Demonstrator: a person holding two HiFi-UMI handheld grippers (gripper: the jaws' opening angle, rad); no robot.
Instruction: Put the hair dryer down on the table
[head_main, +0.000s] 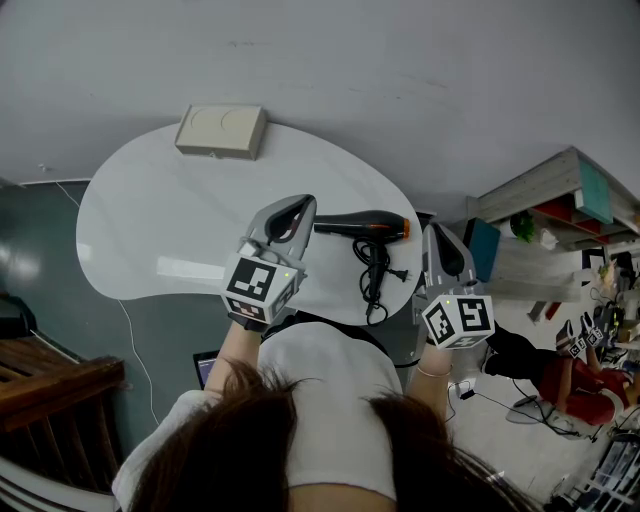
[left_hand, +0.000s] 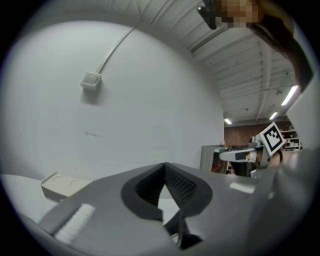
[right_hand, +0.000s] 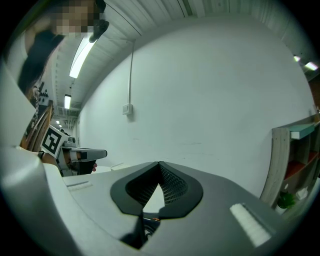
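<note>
Black hair dryer (head_main: 362, 224), lying flat by the near right edge of the white tabletop (head_main: 170, 230), cord (head_main: 374, 275) looped alongside; left gripper (head_main: 298, 205) just beside it, fingers together, empty; right gripper (head_main: 438, 232) beyond the right edge, likewise together and empty.

In head view, left gripper (head_main: 303, 207) covering hair dryer (head_main: 365, 225) at its 9 o'clock end. At 6 o'clock, person's head (head_main: 300, 450) hiding table (head_main: 150, 220) edge. At 3 o'clock, shelf (head_main: 540, 177) running off frame.
</note>
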